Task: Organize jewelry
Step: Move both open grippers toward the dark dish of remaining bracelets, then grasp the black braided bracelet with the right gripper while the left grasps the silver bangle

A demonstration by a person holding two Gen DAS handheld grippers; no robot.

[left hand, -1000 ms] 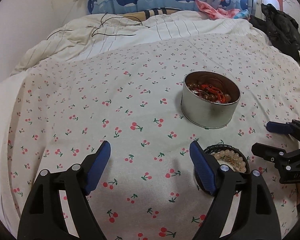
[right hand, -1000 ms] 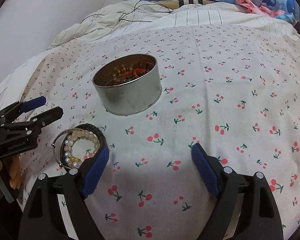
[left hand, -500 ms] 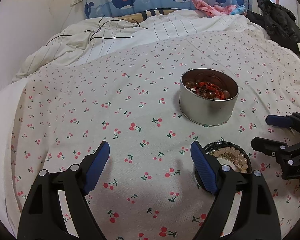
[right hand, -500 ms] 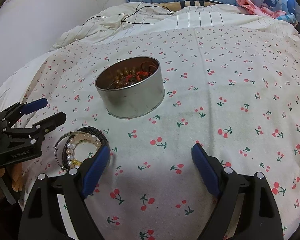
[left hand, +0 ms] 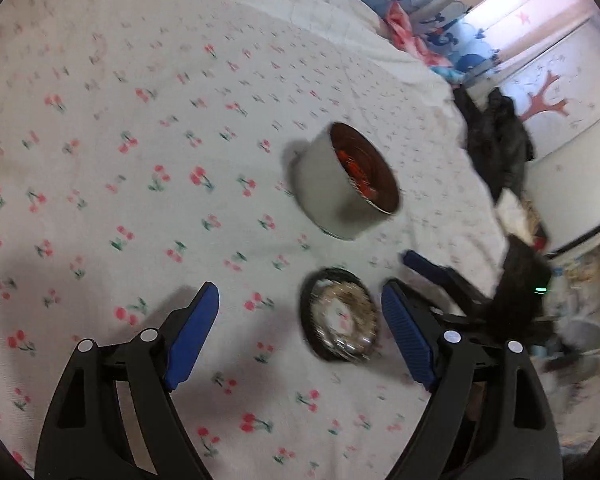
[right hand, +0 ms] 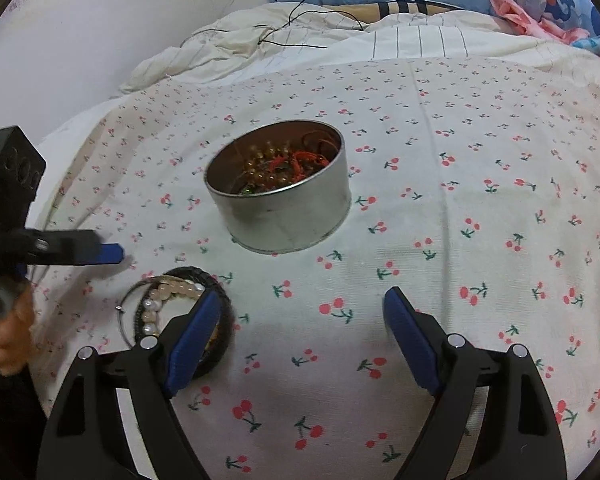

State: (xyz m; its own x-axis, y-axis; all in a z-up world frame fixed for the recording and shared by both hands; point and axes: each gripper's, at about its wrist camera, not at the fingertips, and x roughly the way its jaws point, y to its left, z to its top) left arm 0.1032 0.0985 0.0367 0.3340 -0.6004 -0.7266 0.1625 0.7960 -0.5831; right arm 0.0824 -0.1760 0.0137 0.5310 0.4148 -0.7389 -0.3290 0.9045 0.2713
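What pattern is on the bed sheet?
Small red cherries on the white bed sheet, clearest in the right wrist view.

the left gripper is tilted, its view rolled to one side and blurred, with its two blue-padded fingers spread wide apart and nothing between them. seen from the right wrist camera, it enters from the left edge as a dark body with one blue fingertip pointing to the right, and part of the person's left hand shows on its handle at the lower left. the right gripper sits level and points forward, its blue-padded fingers also spread wide apart and holding nothing. from the left wrist camera it appears at the right, blurred, beside the left gripper's right finger.
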